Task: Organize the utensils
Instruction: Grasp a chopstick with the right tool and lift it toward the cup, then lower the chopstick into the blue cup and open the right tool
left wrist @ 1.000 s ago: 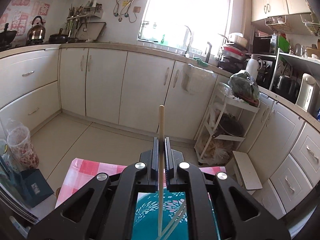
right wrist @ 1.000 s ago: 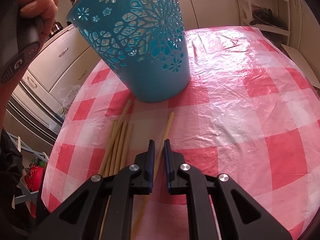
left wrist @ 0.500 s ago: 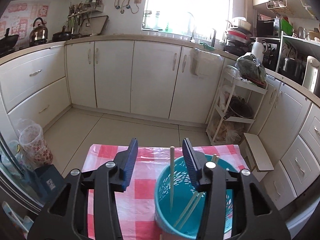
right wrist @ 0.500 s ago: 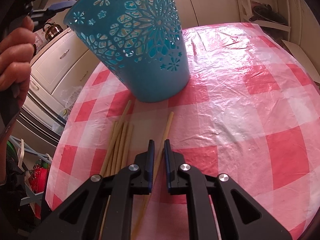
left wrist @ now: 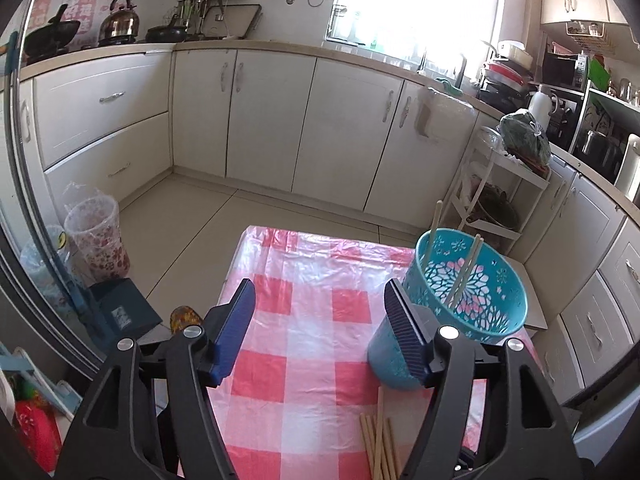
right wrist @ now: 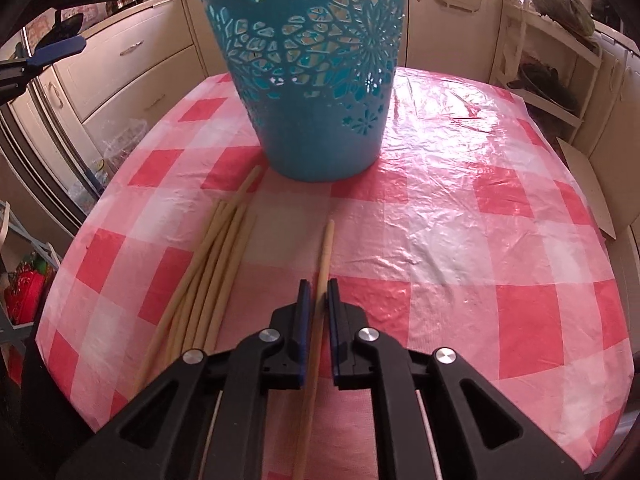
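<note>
My left gripper (left wrist: 320, 320) hangs over the checked tablecloth (left wrist: 304, 392). Its jaws are opening and nothing lies between them but bare cloth. The teal basket (left wrist: 468, 304) stands at about two o'clock from those fingertips, just beside the right-hand pad. Three chopsticks lean inside it: one against the far-left rim (left wrist: 434, 224), two crossed near the middle (left wrist: 466, 268).

My right gripper (right wrist: 319, 300) has its jaws drawn nearly together around a single chopstick (right wrist: 326, 252), gripped somewhere along its middle, its tip pointing to twelve o'clock toward the basket's base. The pads sit close either side of it; I judge it clamped, though whether it has left the cloth I cannot tell. A loose bundle of chopsticks (right wrist: 212, 264) lies at ten o'clock from those fingertips, fanned, the tips just short of the basket wall.

Handling assessment: the sticks appear light, stiff, thin and smooth, likely to roll on the glossy plastic cover and to swing in the pads if held near one end. A mid-length hold, as now, looks sound to me. The bundled sticks touch each other, so isolating one calls for approaching from the outer edge. The basket is perforated and probably light; a stick knocking the rim could tip or shift it.
</note>
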Demonstrator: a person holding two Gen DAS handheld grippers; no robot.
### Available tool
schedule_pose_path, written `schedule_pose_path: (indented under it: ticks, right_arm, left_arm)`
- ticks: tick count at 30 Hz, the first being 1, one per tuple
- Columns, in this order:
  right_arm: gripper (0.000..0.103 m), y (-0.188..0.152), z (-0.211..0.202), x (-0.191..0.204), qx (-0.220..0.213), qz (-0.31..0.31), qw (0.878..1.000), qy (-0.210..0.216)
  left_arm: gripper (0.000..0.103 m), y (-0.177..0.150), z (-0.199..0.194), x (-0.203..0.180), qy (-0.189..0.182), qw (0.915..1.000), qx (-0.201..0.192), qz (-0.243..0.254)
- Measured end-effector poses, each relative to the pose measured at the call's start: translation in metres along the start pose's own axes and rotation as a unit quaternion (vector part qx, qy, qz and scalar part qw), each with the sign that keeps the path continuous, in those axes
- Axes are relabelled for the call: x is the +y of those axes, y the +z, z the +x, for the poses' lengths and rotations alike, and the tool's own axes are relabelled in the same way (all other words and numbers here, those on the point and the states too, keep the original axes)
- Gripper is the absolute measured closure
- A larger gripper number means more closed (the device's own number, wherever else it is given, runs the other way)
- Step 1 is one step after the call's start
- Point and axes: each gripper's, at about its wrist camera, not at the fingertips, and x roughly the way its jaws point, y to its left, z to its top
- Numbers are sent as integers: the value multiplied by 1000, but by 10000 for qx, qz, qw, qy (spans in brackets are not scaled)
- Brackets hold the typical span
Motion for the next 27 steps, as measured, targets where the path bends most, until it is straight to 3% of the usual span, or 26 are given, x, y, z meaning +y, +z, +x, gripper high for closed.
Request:
schedule_pose_path:
  ticks: [2, 5, 9, 13, 20, 27]
  right_arm:
    - [93, 0, 0, 5, 8, -191, 9997, -135]
    - [97, -1, -3, -2, 102, -3, 9999, 46]
    - [97, -9, -17, -24, 69, 667, 9954, 685]
    - [97, -10, -49, -42, -312, 1199, 9828, 1372]
    - [97, 24, -121, -62, -1539, 1683, 9476, 2237]
    - [97, 106, -167, -61, -3011, 1702, 9098, 2293]
  left_arm:
    - [39, -9, 0, 6, 24, 10000, 95, -2]
    - [39, -22, -1, 12, 34, 9997, 230, -17]
    - [39, -37, -1, 19, 70, 9993, 362, -8]
    - [39, -49, 5, 29, 112, 9983, 556, -126]
    - [39, -67, 10, 34, 188, 9967, 778, -99]
    - [39, -81, 14, 34, 162, 9955, 927, -134]
